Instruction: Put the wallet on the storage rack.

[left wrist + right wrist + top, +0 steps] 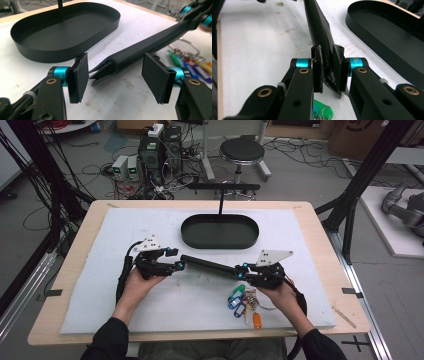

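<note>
From above, we see a long black sleeve (210, 266) on the white mat (100, 300), before the oval tray (220, 231), beside keys (242, 302). Our left gripper (115, 75) is wide open around its end. Our right gripper (327, 72) squeezes the other end.

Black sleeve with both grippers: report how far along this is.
Done: the right gripper is shut on one end of the black sleeve.
In hand: the left gripper is open, pads either side of the sleeve's other end, not touching it.
Left: closing the left one. The black tray sits empty and the key bunch lies loose, perhaps for later.
</note>
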The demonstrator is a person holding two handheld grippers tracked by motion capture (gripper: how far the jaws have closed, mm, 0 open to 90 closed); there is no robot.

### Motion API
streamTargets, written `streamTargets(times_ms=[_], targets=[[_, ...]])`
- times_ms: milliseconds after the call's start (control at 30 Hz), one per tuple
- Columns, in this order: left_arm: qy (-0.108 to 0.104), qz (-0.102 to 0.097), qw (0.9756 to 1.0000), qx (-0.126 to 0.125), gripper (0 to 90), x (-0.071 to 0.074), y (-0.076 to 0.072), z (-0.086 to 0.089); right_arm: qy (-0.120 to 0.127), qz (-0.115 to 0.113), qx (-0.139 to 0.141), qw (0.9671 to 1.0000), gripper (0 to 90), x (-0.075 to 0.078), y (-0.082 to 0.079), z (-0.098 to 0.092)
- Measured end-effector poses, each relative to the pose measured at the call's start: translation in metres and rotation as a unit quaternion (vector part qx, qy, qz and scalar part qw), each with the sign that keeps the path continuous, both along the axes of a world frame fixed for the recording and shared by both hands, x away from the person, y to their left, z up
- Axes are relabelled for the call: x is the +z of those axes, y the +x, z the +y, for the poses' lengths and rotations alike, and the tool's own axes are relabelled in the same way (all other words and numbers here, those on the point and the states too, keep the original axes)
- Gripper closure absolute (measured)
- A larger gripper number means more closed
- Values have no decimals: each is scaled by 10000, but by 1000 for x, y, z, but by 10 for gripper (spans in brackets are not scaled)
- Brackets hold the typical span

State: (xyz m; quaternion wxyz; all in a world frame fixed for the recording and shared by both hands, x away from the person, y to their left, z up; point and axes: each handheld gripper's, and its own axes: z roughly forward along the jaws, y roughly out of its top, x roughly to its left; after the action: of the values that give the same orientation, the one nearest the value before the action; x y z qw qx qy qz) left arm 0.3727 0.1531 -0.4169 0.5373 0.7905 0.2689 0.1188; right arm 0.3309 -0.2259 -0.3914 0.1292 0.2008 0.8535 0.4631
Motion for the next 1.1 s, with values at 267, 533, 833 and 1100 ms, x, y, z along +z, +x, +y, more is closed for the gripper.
streamTargets(times_ms=[267,533,833,1100], targets=[[70,-128,9992,-381,521,-10,7,-8,56,120,27,9999,789,1,6,-3],[150,-116,9993,-334,736,-6,3,-8,124,310,-240,9992,662,-2,16,-12],[113,-46,9992,-386,752,-6,0,-8,-153,661,-290,9973,555,-19,31,-5],[89,-90,9997,-187,701,-7,-4,-5,-102,548,79,9984,734,-20,36,-7]])
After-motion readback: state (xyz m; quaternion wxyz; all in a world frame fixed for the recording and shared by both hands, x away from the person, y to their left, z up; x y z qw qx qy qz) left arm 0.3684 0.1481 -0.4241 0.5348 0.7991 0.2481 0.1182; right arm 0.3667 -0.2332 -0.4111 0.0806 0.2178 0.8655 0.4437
